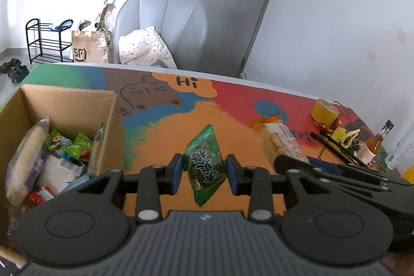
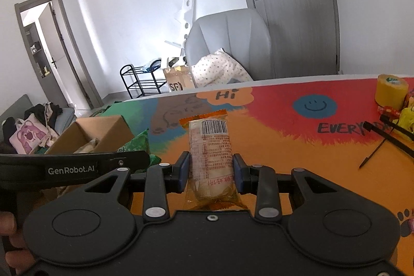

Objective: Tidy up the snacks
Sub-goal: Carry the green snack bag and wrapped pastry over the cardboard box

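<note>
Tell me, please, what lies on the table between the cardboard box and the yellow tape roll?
In the left wrist view, the green snack packet and the orange-ended cake packet sit between the cardboard box and the yellow tape roll.

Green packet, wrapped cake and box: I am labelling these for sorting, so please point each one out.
Green packet [image 1: 204, 159], left wrist view, middle of the wrapper.
Wrapped cake [image 2: 211, 154], right wrist view, printed back of the wrapper.
Box [image 1: 69, 105], left wrist view, inner back wall.
</note>
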Tool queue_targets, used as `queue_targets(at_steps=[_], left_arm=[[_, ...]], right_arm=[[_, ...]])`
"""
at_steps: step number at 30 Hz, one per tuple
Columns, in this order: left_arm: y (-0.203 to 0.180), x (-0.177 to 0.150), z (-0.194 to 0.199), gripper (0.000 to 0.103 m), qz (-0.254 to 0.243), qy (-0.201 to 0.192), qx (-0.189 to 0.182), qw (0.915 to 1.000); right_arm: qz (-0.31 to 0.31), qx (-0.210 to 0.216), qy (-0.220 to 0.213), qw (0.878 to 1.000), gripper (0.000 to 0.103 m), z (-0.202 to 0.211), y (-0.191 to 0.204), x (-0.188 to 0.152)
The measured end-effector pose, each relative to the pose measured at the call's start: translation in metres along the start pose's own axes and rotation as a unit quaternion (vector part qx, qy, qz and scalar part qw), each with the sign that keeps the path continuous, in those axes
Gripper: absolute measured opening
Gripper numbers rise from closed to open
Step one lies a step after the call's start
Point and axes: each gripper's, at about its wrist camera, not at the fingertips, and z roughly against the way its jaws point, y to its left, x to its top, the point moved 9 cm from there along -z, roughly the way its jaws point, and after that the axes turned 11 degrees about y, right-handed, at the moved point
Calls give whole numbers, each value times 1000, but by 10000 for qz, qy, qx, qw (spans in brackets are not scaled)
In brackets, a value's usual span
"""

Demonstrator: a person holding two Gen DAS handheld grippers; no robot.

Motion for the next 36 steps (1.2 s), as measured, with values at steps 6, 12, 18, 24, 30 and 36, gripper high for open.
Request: queue_targets(at_steps=[6,12,18,24,30,36], left_arm=[[4,-2,16,35,22,-115,8,9999],[10,-4,30,35,61,-228,46,9997],[27,-7,47,35,163,-311,87,9993],[52,-6,63,35,287,-379,260,9985],[81,-7,81,35,443,-454,506,9967],[107,-7,90,35,620,-464,679,9947]], right_arm=[[108,27,-92,9999,33,13,14,1],[211,57,-151,9996,33,20,26,1],[356,103,-155,9992,33,23,42,1],[461,271,-196,9984,33,22,61,4],[565,491,-179,9970,33,12,82,9],[759,717,-159,9944,33,8,107,12]])
